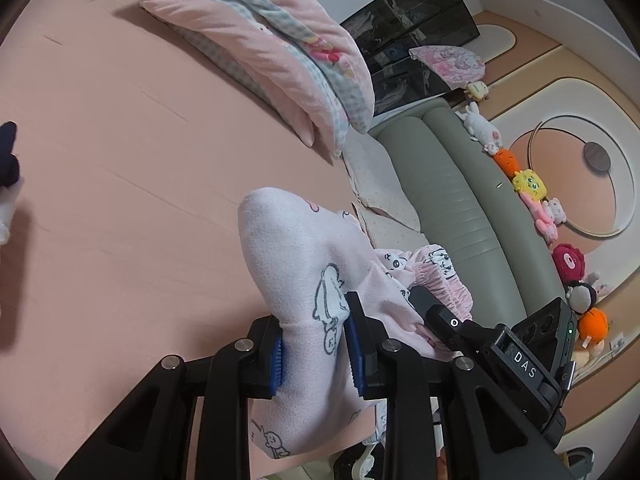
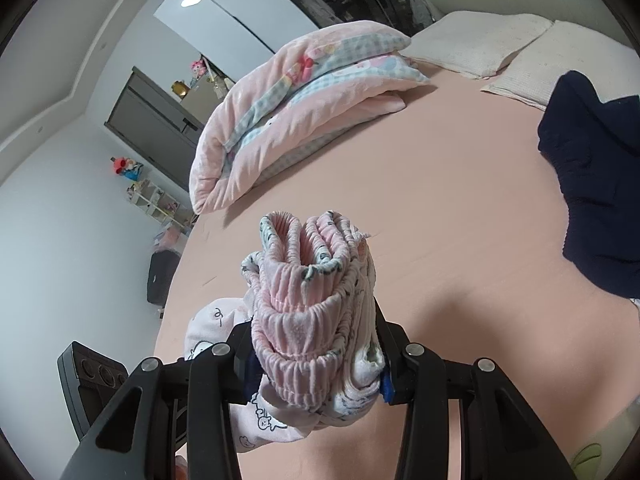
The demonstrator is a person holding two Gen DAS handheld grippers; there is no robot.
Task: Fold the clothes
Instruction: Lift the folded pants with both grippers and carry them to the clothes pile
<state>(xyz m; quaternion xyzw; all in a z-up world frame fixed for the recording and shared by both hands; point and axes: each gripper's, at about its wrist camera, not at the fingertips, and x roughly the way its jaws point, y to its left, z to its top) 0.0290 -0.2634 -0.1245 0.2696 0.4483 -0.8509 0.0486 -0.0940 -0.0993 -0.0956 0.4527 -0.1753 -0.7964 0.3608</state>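
Note:
A pale pink garment with cartoon prints [image 1: 296, 264] is lifted above the pink bed sheet [image 1: 120, 152]. My left gripper [image 1: 314, 346] is shut on a fold of its smooth cloth, blue pads pressing both sides. My right gripper [image 2: 316, 364] is shut on the bunched, ribbed elastic waistband [image 2: 308, 292] of the same garment [image 2: 224, 332], which stands up between the jaws. In the left wrist view the right gripper's black body [image 1: 500, 344] shows close by on the right, the cloth stretched between the two.
A folded pink and checked quilt [image 2: 288, 112] lies at the far side of the bed. A dark navy garment [image 2: 600, 192] lies on the sheet [image 2: 440, 200] to the right. Two pale pillows [image 2: 480, 44] sit by a grey-green headboard [image 1: 460, 200] lined with plush toys [image 1: 528, 184].

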